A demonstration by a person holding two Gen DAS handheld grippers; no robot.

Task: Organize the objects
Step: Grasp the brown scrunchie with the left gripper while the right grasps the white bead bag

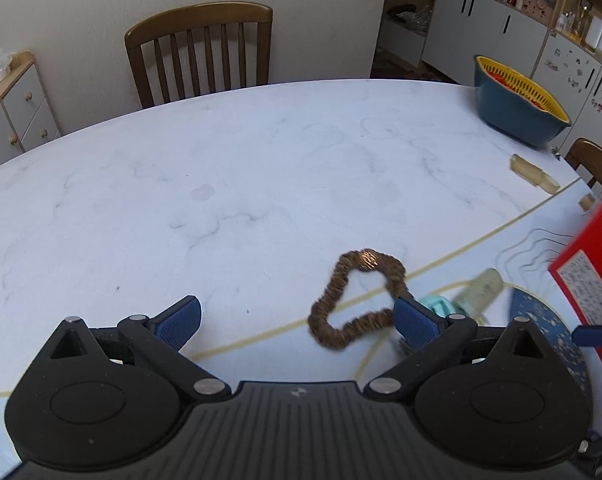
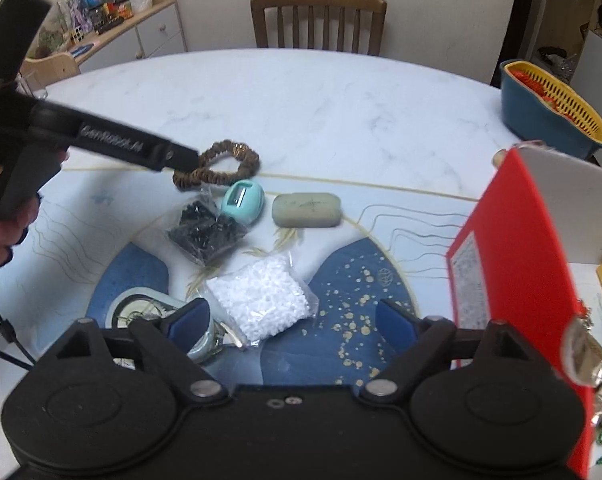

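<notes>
A hand (image 2: 1,216) at far left angles the left gripper (image 1: 297,322) down over the marble desk (image 1: 221,168), its jaws spread wide and bare, the brown scrunchie (image 1: 355,300) lying on the desk just inside the right-hand pad. Further right, the right gripper (image 2: 293,320) tilts down with jaws apart and nothing clamped, a bag of white beads (image 2: 261,300) on the mat between its pads, a bag of black beads (image 2: 205,232), a teal sharpener (image 2: 243,202) and a grey eraser (image 2: 306,210) beyond. A red box (image 2: 513,288) stands at the right, a blue-and-yellow colander (image 2: 553,108) behind it.
</notes>
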